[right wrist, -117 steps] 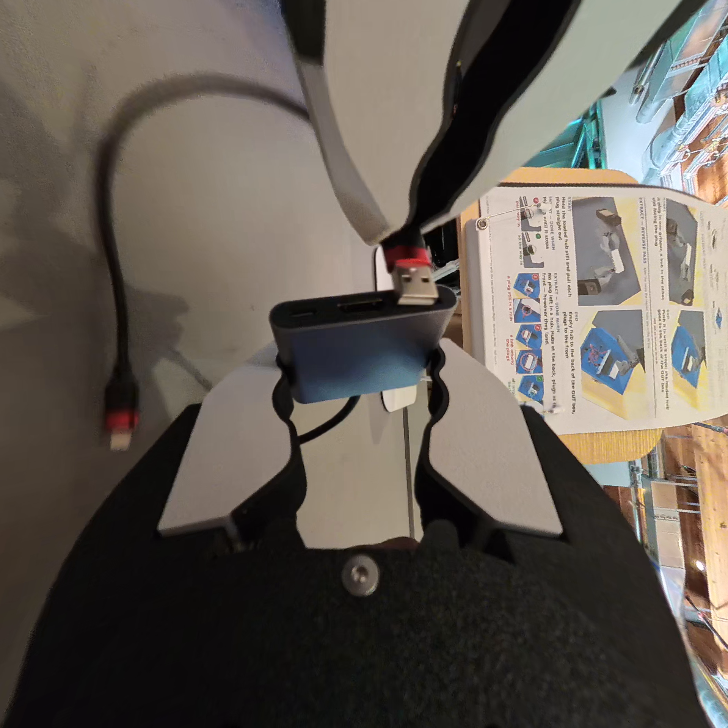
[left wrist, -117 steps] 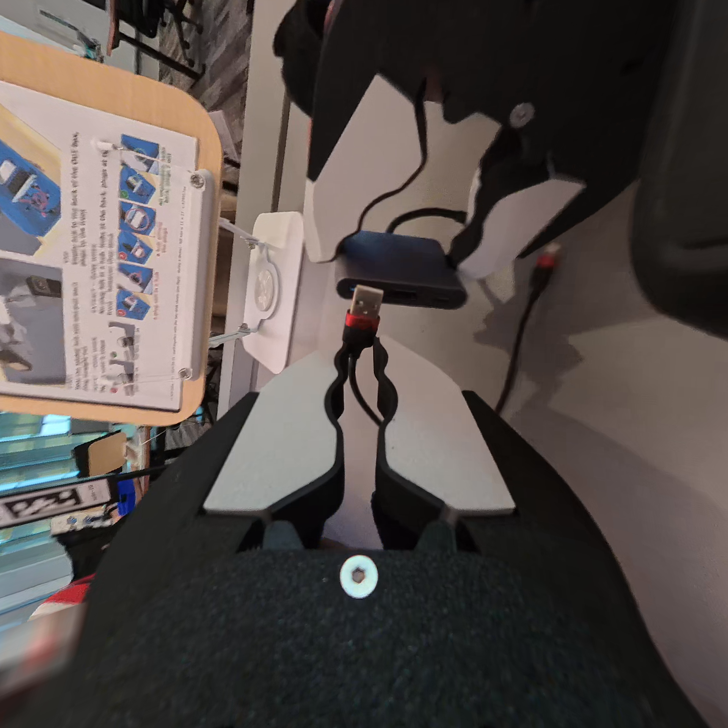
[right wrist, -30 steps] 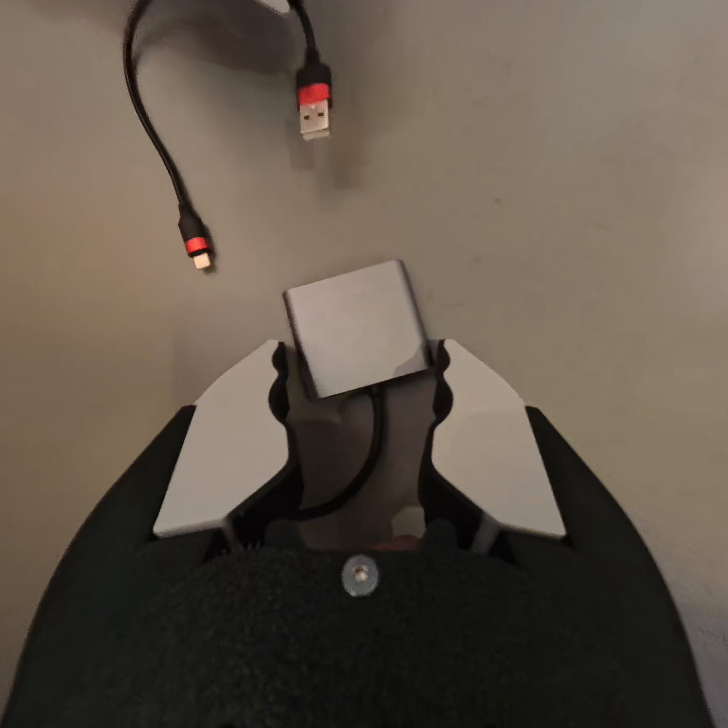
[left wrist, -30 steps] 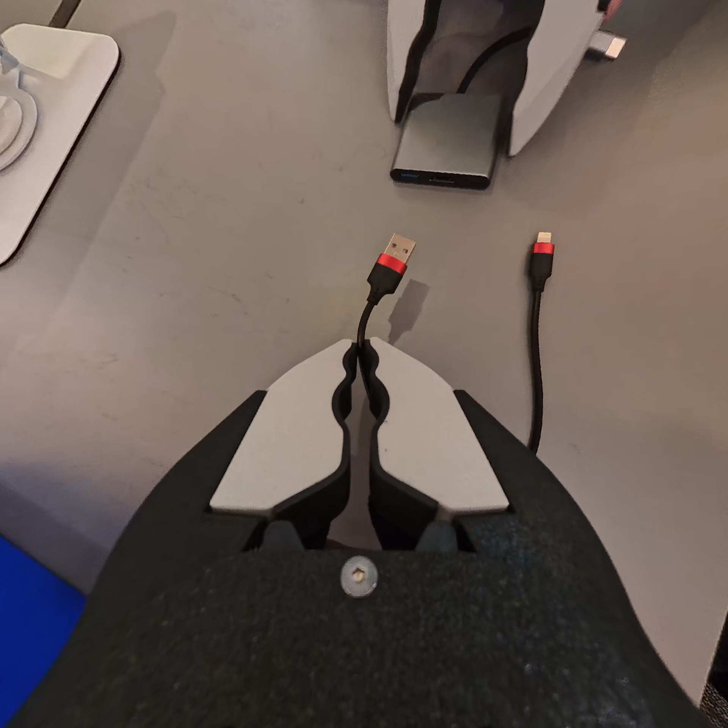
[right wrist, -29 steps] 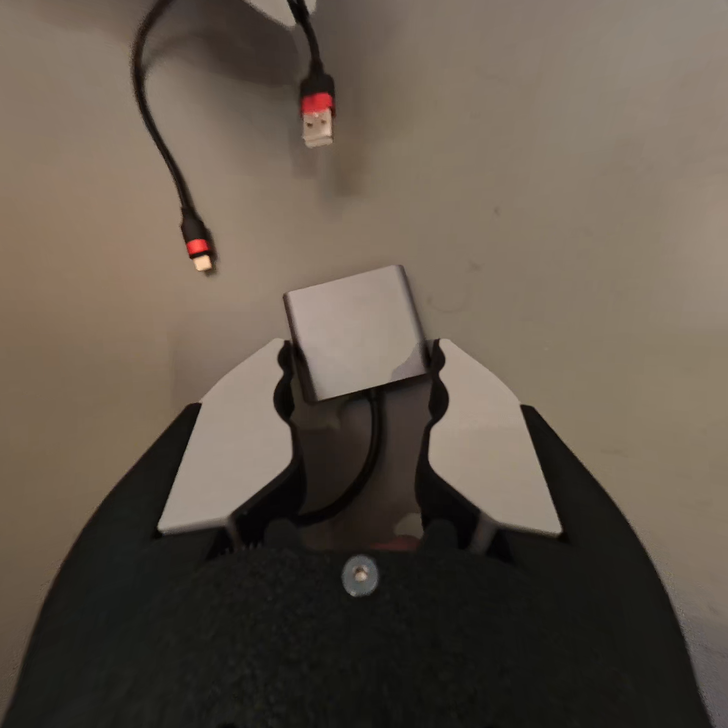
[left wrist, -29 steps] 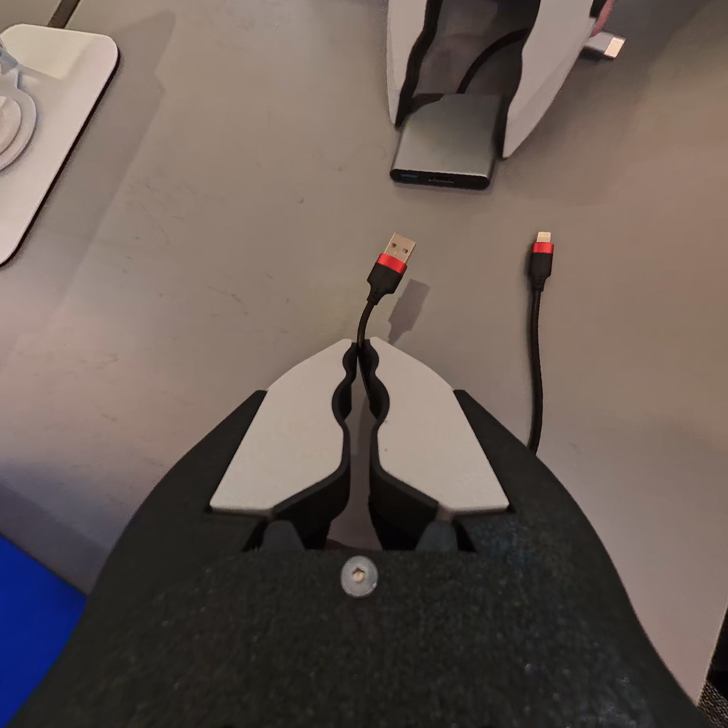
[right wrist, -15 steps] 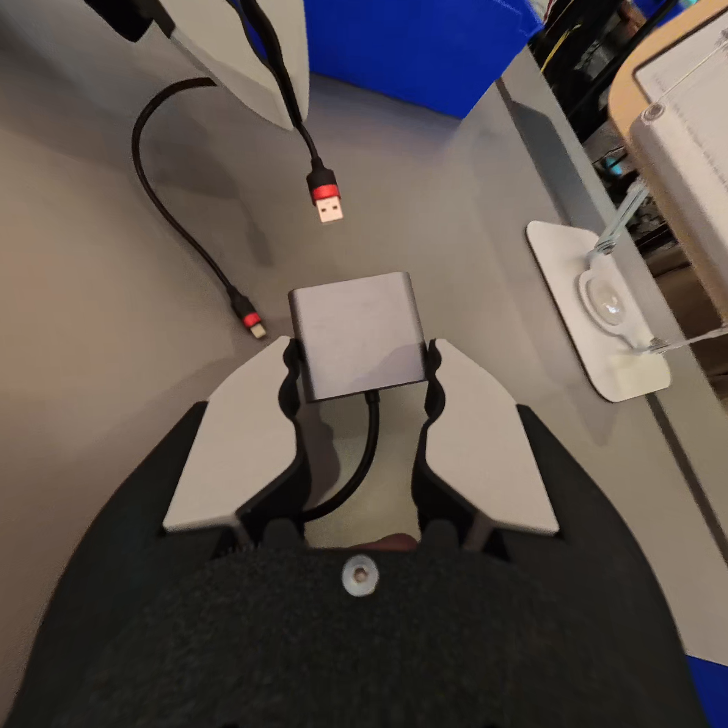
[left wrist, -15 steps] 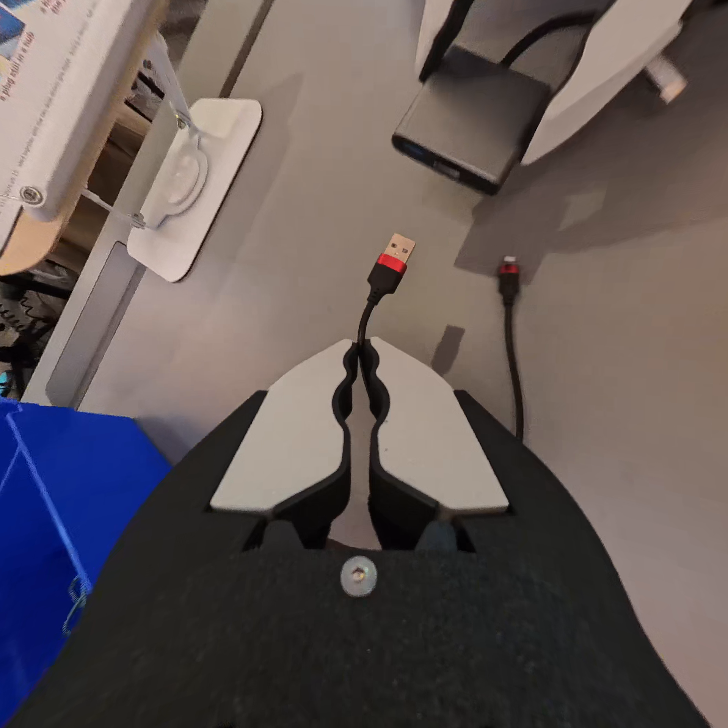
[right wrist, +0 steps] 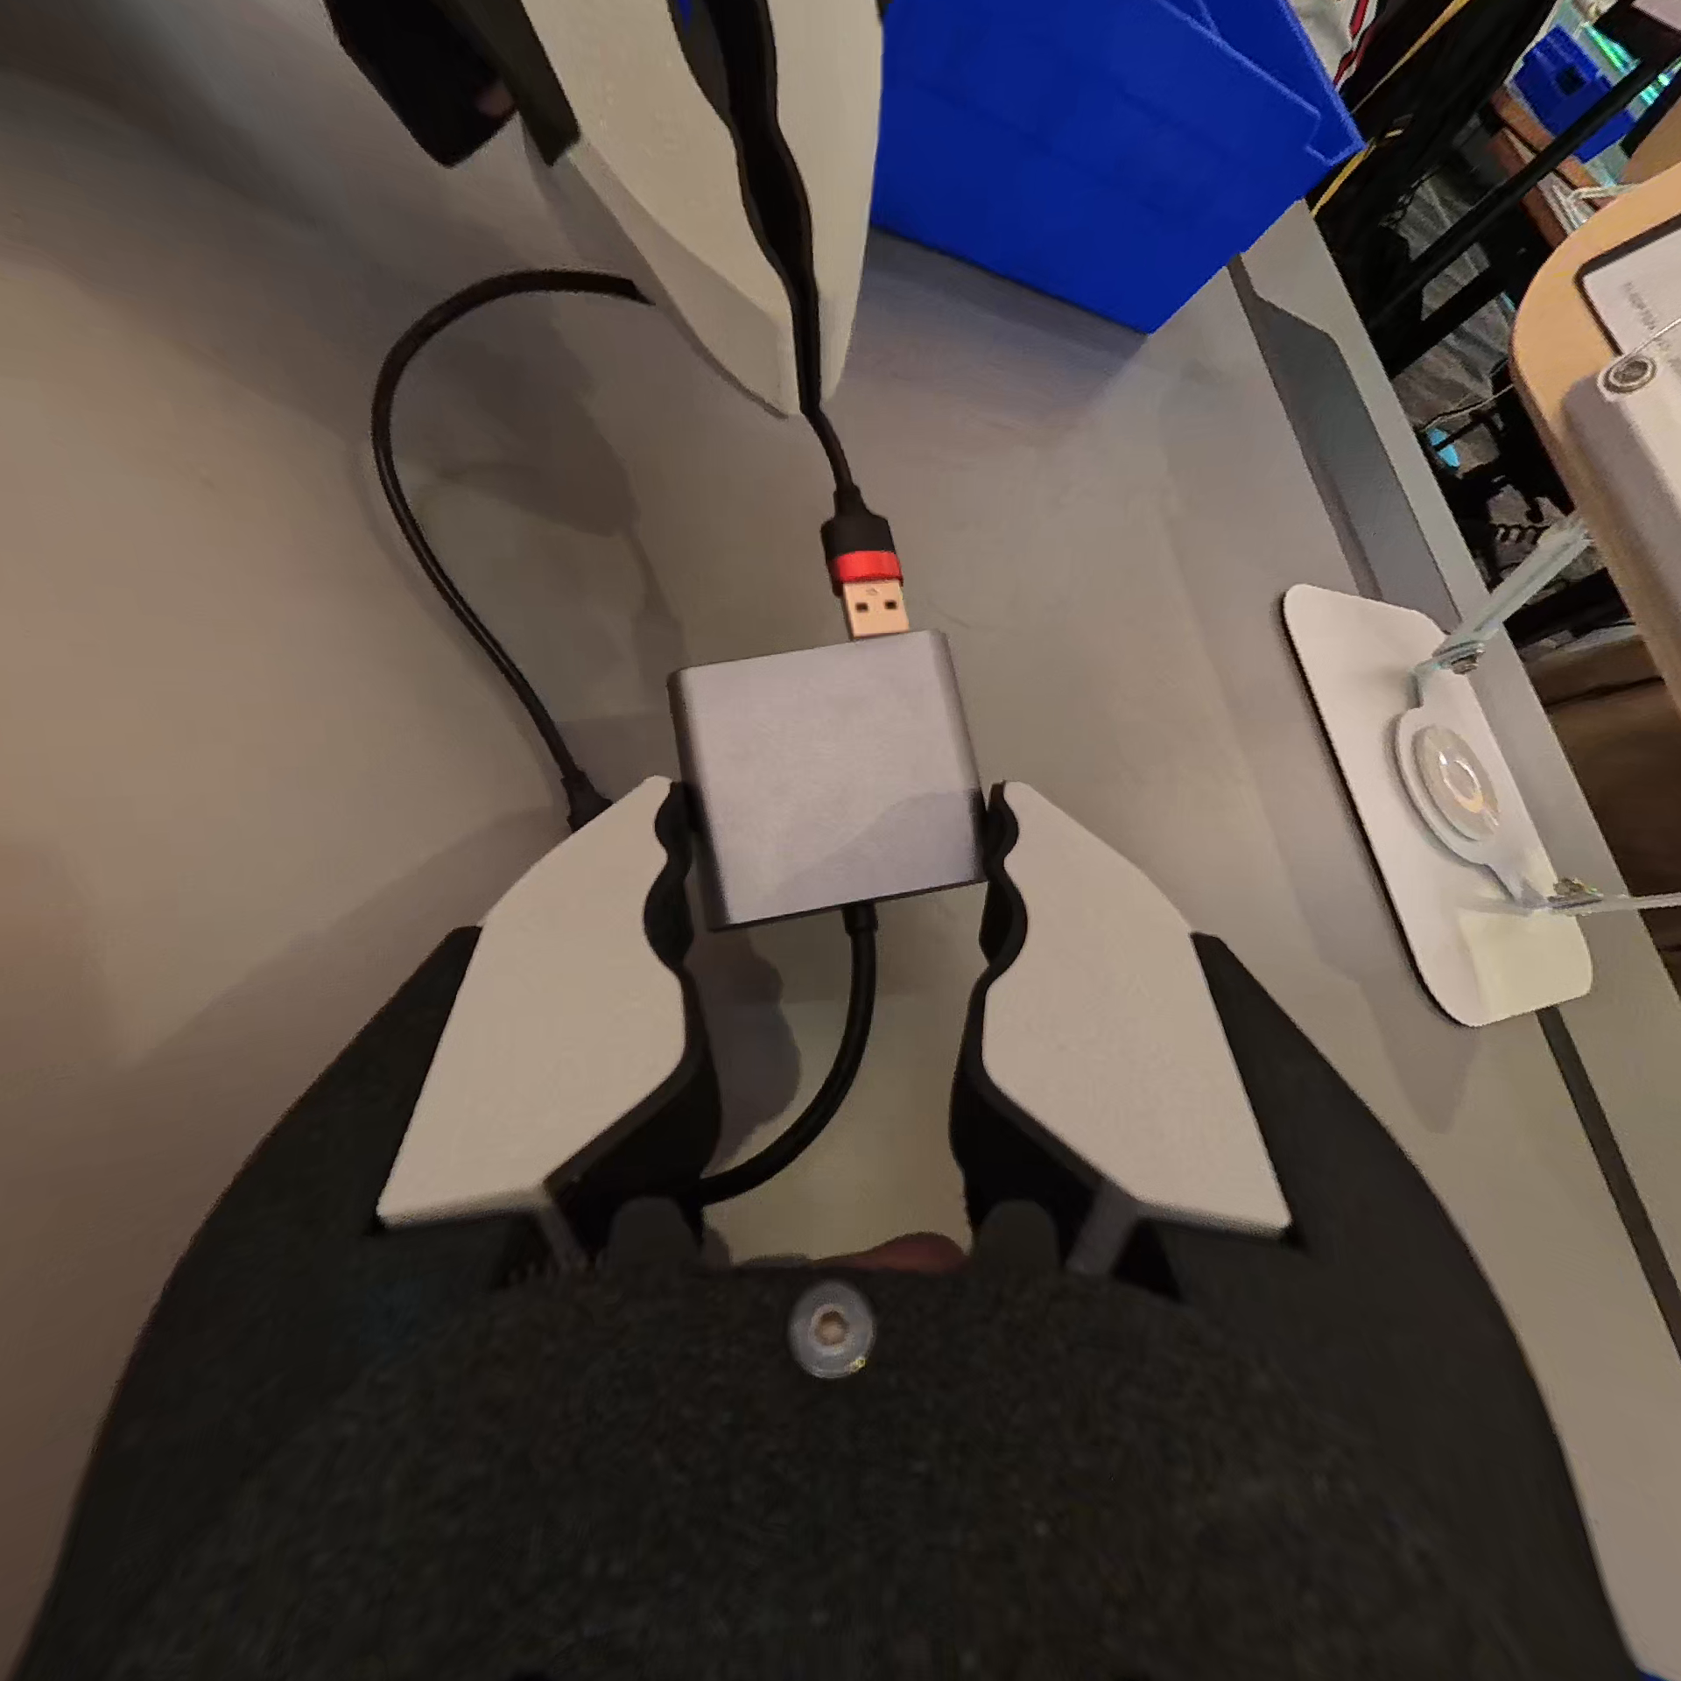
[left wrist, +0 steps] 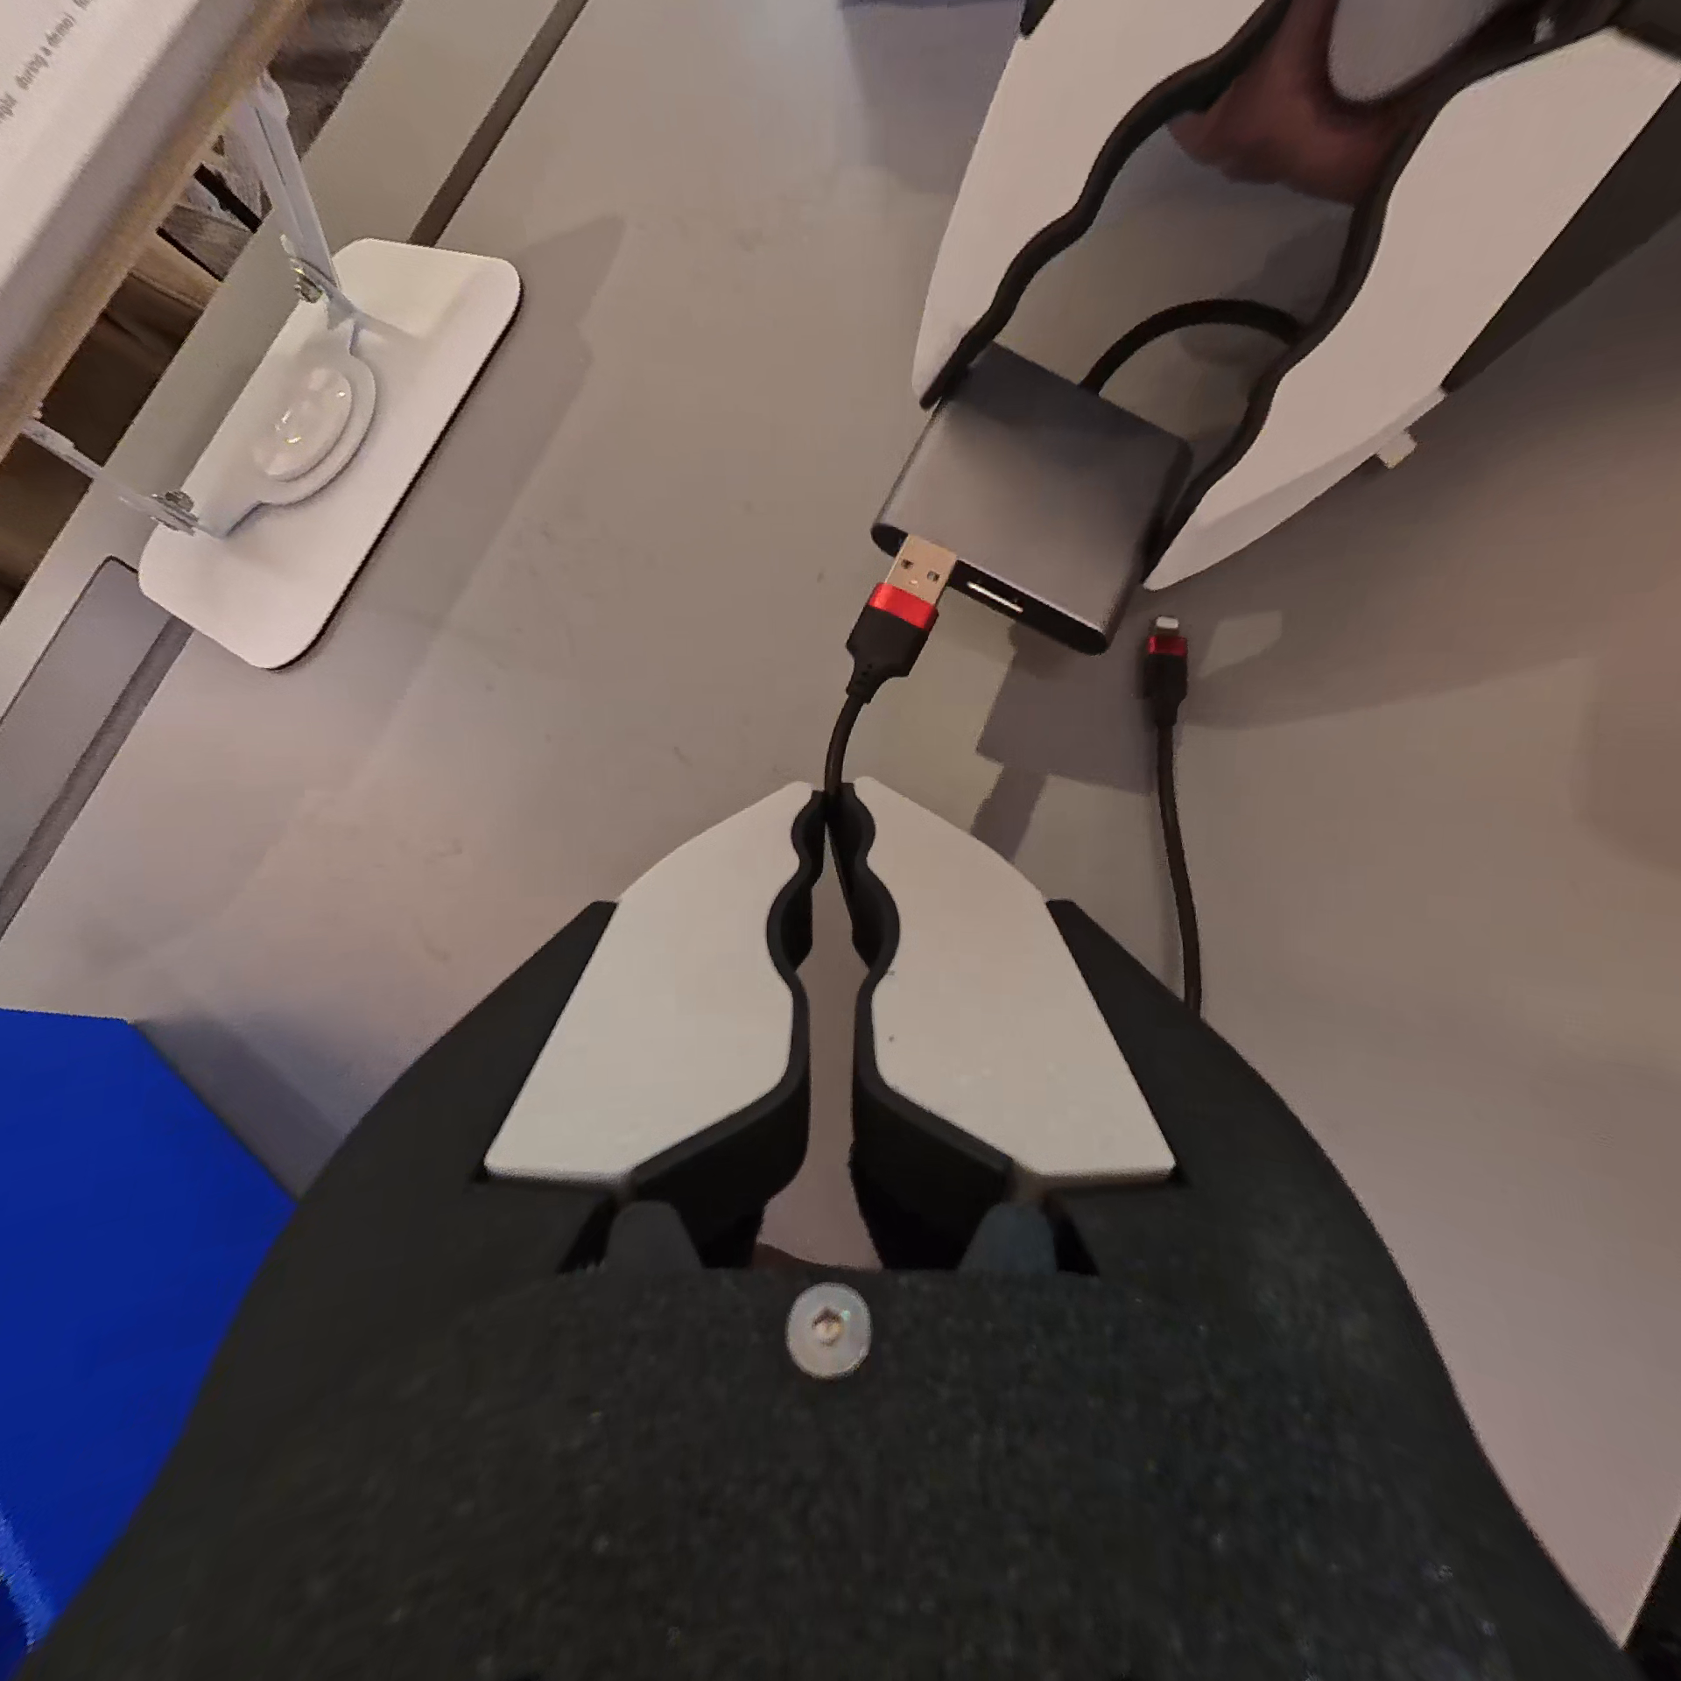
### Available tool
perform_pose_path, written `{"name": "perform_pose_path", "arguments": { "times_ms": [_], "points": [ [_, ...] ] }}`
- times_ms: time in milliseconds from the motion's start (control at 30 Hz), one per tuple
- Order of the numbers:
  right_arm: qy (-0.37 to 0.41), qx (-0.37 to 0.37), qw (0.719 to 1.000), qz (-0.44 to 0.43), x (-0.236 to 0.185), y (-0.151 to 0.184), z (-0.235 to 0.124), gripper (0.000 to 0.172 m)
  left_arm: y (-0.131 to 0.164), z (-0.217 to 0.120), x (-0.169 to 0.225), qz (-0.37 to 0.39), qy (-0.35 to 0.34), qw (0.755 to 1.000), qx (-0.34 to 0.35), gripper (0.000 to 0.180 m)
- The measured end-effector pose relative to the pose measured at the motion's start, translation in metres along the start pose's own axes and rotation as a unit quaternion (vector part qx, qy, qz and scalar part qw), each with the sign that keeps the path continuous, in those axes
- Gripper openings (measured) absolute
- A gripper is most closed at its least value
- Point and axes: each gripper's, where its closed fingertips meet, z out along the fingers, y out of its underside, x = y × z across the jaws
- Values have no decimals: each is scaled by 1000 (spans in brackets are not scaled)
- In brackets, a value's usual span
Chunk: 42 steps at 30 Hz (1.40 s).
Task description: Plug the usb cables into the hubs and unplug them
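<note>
In the left wrist view, the left gripper [left wrist: 830,793] is closed on a black USB cable [left wrist: 839,728] — its two pale fingers [left wrist: 691,982] meet at the tips with the thin cord pinched between them. The cord rises from the fingertips and ends in a red-collared USB plug [left wrist: 912,582], whose metal tip sits right at the front face of the grey hub [left wrist: 1046,482]; whether it has entered a port cannot be told. Just beside the hub's front corner, the same cable's small second connector [left wrist: 1166,648] lies on the grey bench [left wrist: 546,728], its cord trailing back along the bench toward the gripper's right side.

The right gripper [right wrist: 837,800], seen in its own view, grips the hub [right wrist: 823,773] by its two side edges, both pads pressed against it, the hub held flat and pointing forward. The hub's own black lead [right wrist: 850,1028] curls back between the fingers. The plug [right wrist: 869,591] meets the hub's far edge, with the left gripper [right wrist: 800,400] directly behind it.

Toward the bench's edge stands a white stand base [left wrist: 318,455] with clear struts, carrying a tilted printed board [left wrist: 82,118] — well clear of the hub. A blue bin [right wrist: 1082,155] sits at the far part of the bench in the right view, behind the left gripper, and shows as a blue corner [left wrist: 100,1273] in the left view. Nothing lies between plug and hub.
</note>
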Motion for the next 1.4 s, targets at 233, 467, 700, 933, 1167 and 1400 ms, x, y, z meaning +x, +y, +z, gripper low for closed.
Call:
{"name": "perform_pose_path", "arguments": {
  "times_ms": [233,467,700,933,1167,1400],
  "points": [
    [-7,3,1000,4,-2,-1,1,62,4,2,0,2,1,1000,-8,2],
    [-12,-4,1000,0,-6,2,3,62,4,2,-1,0,0,1000,-8,2],
    [-18,-4,1000,6,-7,2,4,61,5,4,0,0,2,1000,-10,2],
    [-13,-14,1000,2,-6,7,6,61,-6,-3,10,-20,43,999,26,2],
    [-61,74,995,26,-13,-15,-10,0,-20,-12,13,-61,90,990,86,2],
    [-46,45,996,67,4,5,-12,0,-7,-2,5,-81,90,989,83,2]
  ]
}}
